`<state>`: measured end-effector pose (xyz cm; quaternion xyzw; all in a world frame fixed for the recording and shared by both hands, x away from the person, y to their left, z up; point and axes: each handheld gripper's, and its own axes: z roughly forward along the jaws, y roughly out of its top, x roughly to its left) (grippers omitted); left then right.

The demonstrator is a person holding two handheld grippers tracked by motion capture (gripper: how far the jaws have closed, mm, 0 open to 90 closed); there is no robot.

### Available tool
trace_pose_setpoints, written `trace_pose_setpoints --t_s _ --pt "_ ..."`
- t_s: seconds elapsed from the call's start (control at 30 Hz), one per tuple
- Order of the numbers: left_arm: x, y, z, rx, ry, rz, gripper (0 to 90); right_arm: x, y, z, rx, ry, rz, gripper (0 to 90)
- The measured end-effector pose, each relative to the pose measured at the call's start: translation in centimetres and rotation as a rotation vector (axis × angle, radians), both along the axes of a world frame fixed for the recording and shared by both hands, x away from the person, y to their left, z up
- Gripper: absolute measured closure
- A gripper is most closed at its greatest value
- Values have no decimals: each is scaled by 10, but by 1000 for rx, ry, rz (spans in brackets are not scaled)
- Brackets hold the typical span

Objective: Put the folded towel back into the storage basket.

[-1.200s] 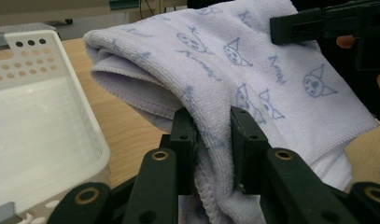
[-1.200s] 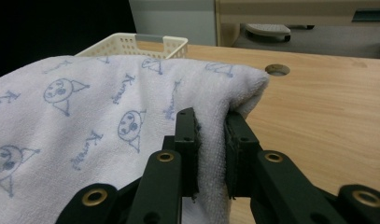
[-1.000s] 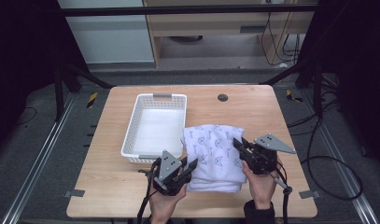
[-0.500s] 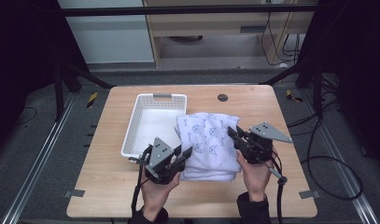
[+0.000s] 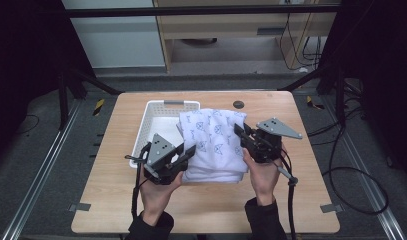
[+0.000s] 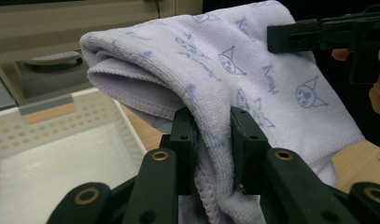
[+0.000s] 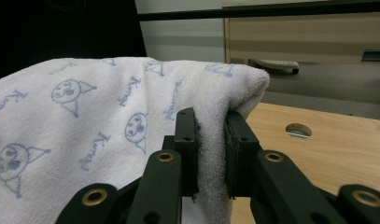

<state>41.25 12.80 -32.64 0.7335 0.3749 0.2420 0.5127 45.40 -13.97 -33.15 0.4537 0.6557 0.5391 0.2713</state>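
Note:
A folded white towel (image 5: 215, 140) with pale blue cartoon prints hangs lifted off the table between both hands, its far edge over the white basket (image 5: 150, 131). My left gripper (image 5: 189, 152) is shut on the towel's left edge; the left gripper view shows the cloth (image 6: 234, 79) pinched between its black jaws (image 6: 212, 140). At the towel's right edge my right gripper (image 5: 239, 131) is likewise shut on it, with a thick fold of the towel (image 7: 108, 116) squeezed between its jaws (image 7: 211, 140). The right gripper's jaw (image 6: 313, 35) also appears at the top right of the left gripper view.
The perforated white basket (image 6: 61, 140) sits on the wooden table (image 5: 311, 170) at left centre and looks empty inside. A round cable hole (image 5: 238, 104) lies near the table's far edge. A wooden cabinet stands beyond the table.
Both grippers have risen and moved away from the person and to the left, carrying the towel with them. It now overhangs the basket's right side instead of lying on the table.

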Motion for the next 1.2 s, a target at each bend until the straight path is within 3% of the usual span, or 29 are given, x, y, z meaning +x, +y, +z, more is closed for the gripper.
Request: trace_pose_setpoints --t_s 0.2,0.53,0.87,1.2 --pt "10 13 12 -14 10 5 723 8 12 13 12 -26 1 779" --pt "14 26 23 30 -3 52 723 17 33 19 6 -42 14 779" --pt "16 40 24 46 -24 90 723 28 52 21 2 -49 33 779" --pt "16 66 15 17 -12 130 723 37 78 21 -16 -42 81 778"
